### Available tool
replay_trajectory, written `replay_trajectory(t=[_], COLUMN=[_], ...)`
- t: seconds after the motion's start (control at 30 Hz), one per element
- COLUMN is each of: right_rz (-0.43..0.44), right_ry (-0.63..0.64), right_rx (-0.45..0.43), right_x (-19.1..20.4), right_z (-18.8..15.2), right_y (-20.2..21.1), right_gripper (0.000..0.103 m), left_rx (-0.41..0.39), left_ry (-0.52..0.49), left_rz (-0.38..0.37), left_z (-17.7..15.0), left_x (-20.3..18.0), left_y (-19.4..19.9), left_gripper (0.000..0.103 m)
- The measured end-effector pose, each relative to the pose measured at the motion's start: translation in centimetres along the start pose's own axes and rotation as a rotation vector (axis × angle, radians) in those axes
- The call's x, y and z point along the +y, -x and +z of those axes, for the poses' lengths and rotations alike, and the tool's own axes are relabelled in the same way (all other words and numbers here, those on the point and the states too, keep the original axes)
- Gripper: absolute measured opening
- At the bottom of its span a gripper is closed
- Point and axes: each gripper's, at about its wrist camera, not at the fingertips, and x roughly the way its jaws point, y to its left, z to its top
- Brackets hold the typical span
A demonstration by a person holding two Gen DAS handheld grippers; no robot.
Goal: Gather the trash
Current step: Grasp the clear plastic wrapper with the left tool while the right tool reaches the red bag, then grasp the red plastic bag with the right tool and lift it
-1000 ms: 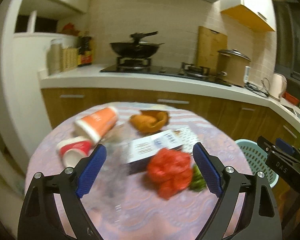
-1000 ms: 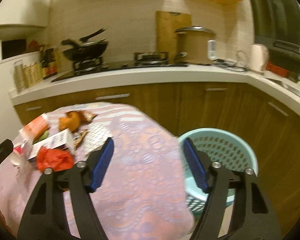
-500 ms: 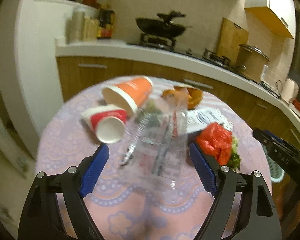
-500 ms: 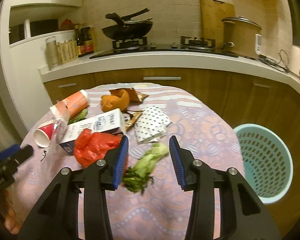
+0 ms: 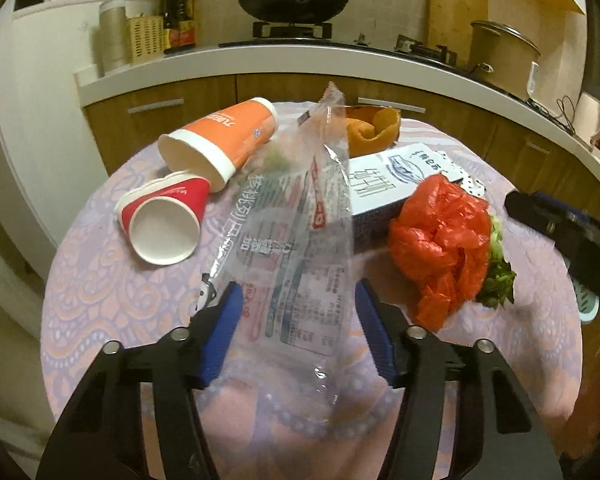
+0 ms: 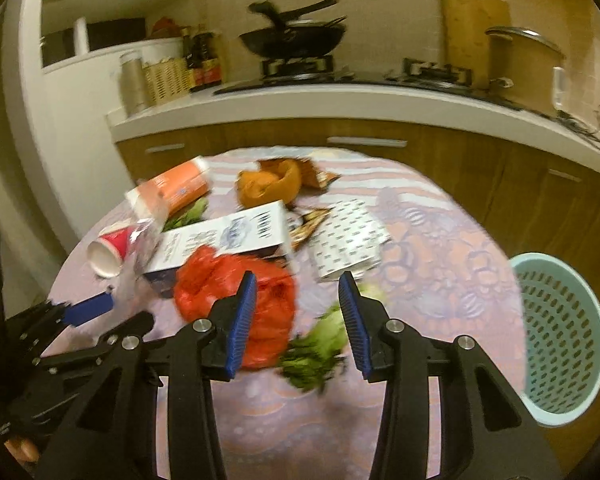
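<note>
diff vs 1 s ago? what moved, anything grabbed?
Left gripper swung left from over the red bag and closed in; its open fingers now straddle the clear wrapper, nothing clamped. Right gripper swung from the basket side to above the red bag and lettuce, its gap narrower but open. Cups, carton, peel lie as before.

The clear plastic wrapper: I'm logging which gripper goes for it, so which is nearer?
Left. The left gripper is open with the clear plastic wrapper between its fingers. The right gripper is open further right, over the red plastic bag and greens.
</note>
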Motion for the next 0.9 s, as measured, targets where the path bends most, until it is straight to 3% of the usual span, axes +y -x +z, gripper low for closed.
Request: replay_trajectory(t=[0.03, 0.07, 0.13, 0.2, 0.27, 0.4, 0.57, 0.67, 0.7, 0.73, 0.9], right_rz=[0.009, 0.018, 0.045, 0.055, 0.063, 0.077, 0.081, 0.081, 0.065, 0.079, 0.109], right_ry=[0.002, 0.002, -0.001, 0.008, 0.016, 0.047, 0.057, 0.071, 0.083, 0.09, 0.064], right_rx=[0.008, 0.014, 0.026, 0.034, 0.051, 0.088, 0.124, 0.115, 0.106, 0.11, 0.099], right_x=[0.2, 0.3, 0.6, 0.9, 1.2, 2.3, 2.9, 2.9, 3.0, 3.0, 1.8], right_z=[-0.1, -0.1, -0.1, -0.1, 0.0, -0.1, -0.3, -0.3, -0.2, -0.1, 0.0], right_y=[-0.2, -0.4, -0.8, -1.2, -1.7, -2.9, -4.1, -3.9, -3.7, -3.6, -2.7], right_gripper=[0.046, 0.056, 0.063, 0.068, 0.076, 0.078, 0.078, 0.062, 0.038, 0.027, 0.016], left_rx=[0.001, 0.004, 0.008, -0.006, -0.015, -0.035, -0.05, -0.061, -0.067, -0.074, -0.119], left_ry=[0.005, 0.011, 0.025, 0.034, 0.05, 0.077, 0.096, 0.099, 0.099, 0.099, 0.088], left_rz=[-0.001, -0.005, -0.013, -0.018, -0.021, -0.035, -0.038, -0.043, -0.044, -0.048, -0.055], left_z=[0.1, 0.1, 0.2, 0.2, 0.3, 0.5, 0.8, 1.0, 1.1, 1.3, 2.0], left_x=[0.2, 0.4, 0.7, 1.0, 1.2, 1.8, 2.1, 2.2, 2.1, 1.9, 1.0], left_y=[-0.1, -0.2, -0.2, 0.0, 0.1, 0.4, 0.9, 1.4, 1.6, 1.9, 3.6], left_gripper=[0.04, 0.03, 0.027, 0.014, 0.01, 0.003, 0.002, 0.001, 0.001, 0.001, 0.0])
